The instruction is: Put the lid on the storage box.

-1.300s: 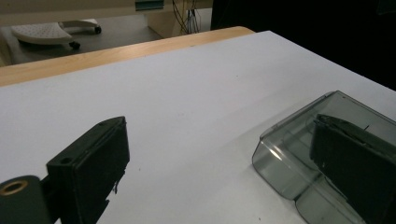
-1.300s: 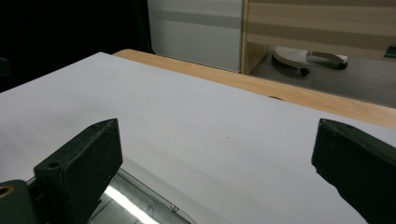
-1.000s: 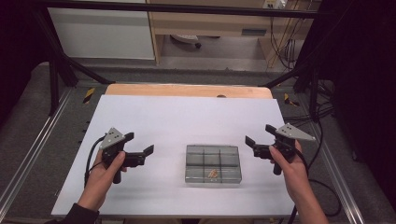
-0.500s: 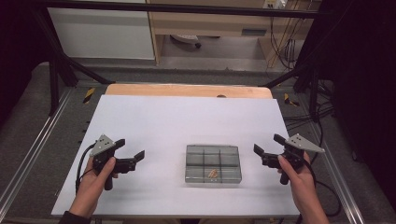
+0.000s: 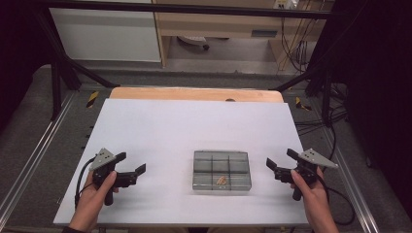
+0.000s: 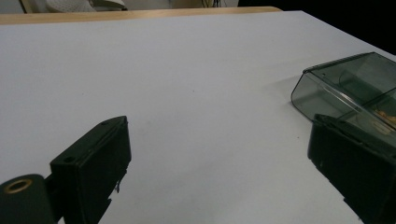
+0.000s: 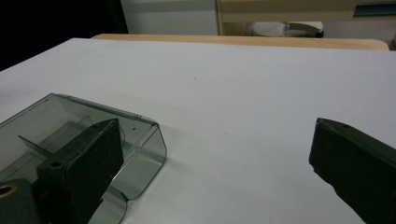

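- The left gripper (image 5: 135, 168) is sitting over the near left part of the white table (image 5: 160, 131), held in the person's left hand (image 5: 99, 190), with its jaws pointing toward the middle of the table.
- In the left gripper view its two black jaws are standing wide apart, with bare tabletop between them; they are gripping nothing and touching nothing.
- The right gripper (image 5: 278, 161) is sitting over the near right part of the table in the person's right hand (image 5: 311, 191), its jaws pointing back toward the middle.
- Its jaws are also spread wide, with nothing between them but table surface; in the right gripper view one jaw is overlapping the box only in line of sight.
- A smoky clear plastic box (image 5: 221, 170) with inner dividers is lying flat on the table between the two grippers, apart from both.
- A small tan object (image 5: 221, 180) is resting in one of the box's near compartments; it is too small to identify.
- A cable (image 5: 81, 177) is trailing from the left gripper toward the table's near edge.
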